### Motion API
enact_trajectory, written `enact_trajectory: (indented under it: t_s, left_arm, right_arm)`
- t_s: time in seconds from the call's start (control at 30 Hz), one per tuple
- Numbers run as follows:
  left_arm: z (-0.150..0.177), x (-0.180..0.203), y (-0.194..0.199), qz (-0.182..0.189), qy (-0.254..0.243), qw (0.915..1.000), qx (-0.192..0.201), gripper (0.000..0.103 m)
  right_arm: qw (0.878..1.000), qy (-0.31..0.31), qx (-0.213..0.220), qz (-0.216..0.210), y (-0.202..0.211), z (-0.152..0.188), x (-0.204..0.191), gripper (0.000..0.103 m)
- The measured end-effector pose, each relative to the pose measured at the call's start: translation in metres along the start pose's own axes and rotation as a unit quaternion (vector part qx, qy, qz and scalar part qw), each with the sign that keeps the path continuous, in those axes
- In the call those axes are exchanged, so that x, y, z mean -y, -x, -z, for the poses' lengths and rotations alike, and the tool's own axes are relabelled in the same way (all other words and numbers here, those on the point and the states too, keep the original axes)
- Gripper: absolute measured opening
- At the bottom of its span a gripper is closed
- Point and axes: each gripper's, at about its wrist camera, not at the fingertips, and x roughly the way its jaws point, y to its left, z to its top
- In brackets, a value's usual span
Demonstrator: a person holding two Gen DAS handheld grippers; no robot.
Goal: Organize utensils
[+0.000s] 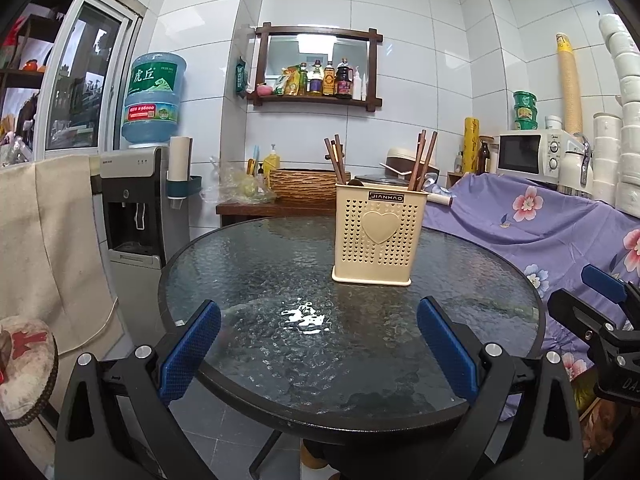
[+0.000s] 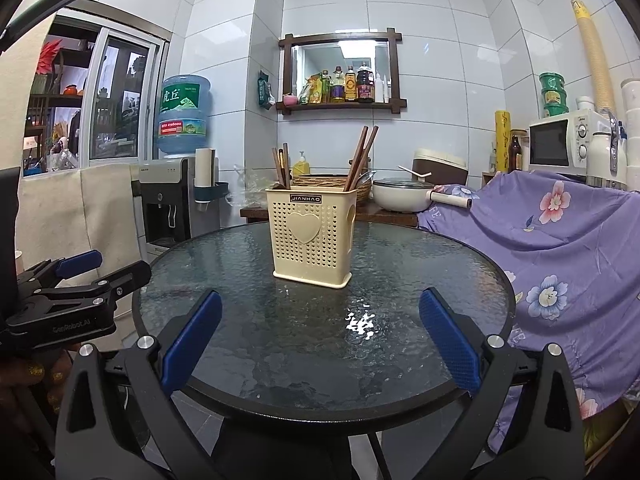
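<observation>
A cream perforated utensil holder (image 1: pixel 376 236) with a heart on its front stands upright on the round glass table (image 1: pixel 256 280); it also shows in the right wrist view (image 2: pixel 310 236). Brown chopsticks (image 1: pixel 423 162) stick up from its two sides, also seen in the right wrist view (image 2: pixel 362 158). My left gripper (image 1: pixel 318 322) is open and empty over the table's near edge. My right gripper (image 2: pixel 320 314) is open and empty, also short of the holder. Each gripper appears at the edge of the other's view: the right gripper (image 1: pixel 588 296), the left gripper (image 2: pixel 108 270).
A water dispenser (image 1: pixel 136 200) stands at the left. A purple flowered cloth (image 2: pixel 560 240) covers furniture at the right. Behind the table a low bench holds a woven basket (image 1: pixel 304 188) and a white pot (image 2: pixel 400 196). A microwave (image 2: pixel 568 144) sits at far right.
</observation>
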Motion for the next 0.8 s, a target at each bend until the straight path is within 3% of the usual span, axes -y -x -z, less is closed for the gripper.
enact_trajectory:
  t_s: [0.8]
  left_arm:
    - [-0.0029, 0.0006, -0.0035, 0.0, 0.001, 1.0, -0.009, 0.097]
  right_arm:
    - [1.0, 0.001, 0.0, 0.001, 0.0004, 0.0003, 0.0005, 0.097]
